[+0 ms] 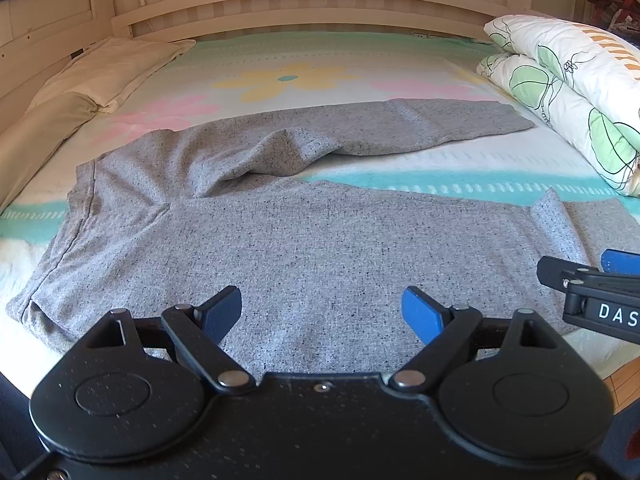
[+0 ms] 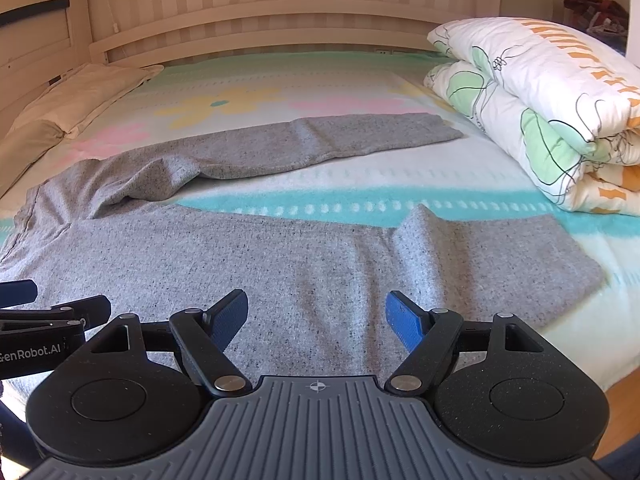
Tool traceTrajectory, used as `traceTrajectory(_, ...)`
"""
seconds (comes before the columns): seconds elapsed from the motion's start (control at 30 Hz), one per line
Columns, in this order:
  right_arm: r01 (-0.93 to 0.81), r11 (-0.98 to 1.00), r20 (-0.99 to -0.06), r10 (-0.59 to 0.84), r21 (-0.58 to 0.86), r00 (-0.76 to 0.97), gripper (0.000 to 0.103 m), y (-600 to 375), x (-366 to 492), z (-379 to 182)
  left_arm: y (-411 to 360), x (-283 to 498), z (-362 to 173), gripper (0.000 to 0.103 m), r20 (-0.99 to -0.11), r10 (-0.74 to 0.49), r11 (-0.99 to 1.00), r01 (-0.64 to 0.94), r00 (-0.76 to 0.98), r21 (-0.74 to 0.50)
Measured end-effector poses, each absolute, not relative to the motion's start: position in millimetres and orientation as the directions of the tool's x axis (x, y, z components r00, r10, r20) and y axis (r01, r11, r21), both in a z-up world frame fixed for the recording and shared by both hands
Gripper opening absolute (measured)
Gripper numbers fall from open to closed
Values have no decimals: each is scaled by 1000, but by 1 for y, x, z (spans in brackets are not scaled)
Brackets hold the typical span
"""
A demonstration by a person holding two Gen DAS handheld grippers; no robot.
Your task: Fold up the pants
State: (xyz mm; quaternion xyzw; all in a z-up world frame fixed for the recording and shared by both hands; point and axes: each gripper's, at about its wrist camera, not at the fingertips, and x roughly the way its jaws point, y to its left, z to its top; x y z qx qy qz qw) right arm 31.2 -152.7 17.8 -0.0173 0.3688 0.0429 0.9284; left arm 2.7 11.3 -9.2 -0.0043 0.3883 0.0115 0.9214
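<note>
The grey speckled pants (image 1: 320, 248) lie spread flat on the bed (image 1: 460, 168), legs splayed apart toward the folded quilt (image 1: 568, 92), the nearer leg's cuff rumpled.

Both views are bright with warm daylight that falls from the near side onto the bed (image 1: 360, 60), so the pale bedsheet almost washes out at the near right edge. The grey pants (image 1: 320, 240) are evenly lit, with soft shadow only under the raised folds at the crotch and at the near leg's crease. The folded quilt (image 2: 540, 92) on the right is crisp and shows no glare. Focus holds from near to far; the fabric's speckle reads sharply, with no motion blur. Fisheye distortion bends the headboard (image 2: 260, 20) slats into an arc and darkens the corners into black vignette. The black gripper bodies at the bottom are dim, with small bright glints on their rivets.
</note>
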Motion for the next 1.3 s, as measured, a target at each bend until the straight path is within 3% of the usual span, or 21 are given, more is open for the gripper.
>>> traceTrajectory(1.3, -103, 995, -682, 68, -11, 728, 75, -149, 29, 19, 11, 4, -7, 88, -723, 19, 1000, -31, 690, -4)
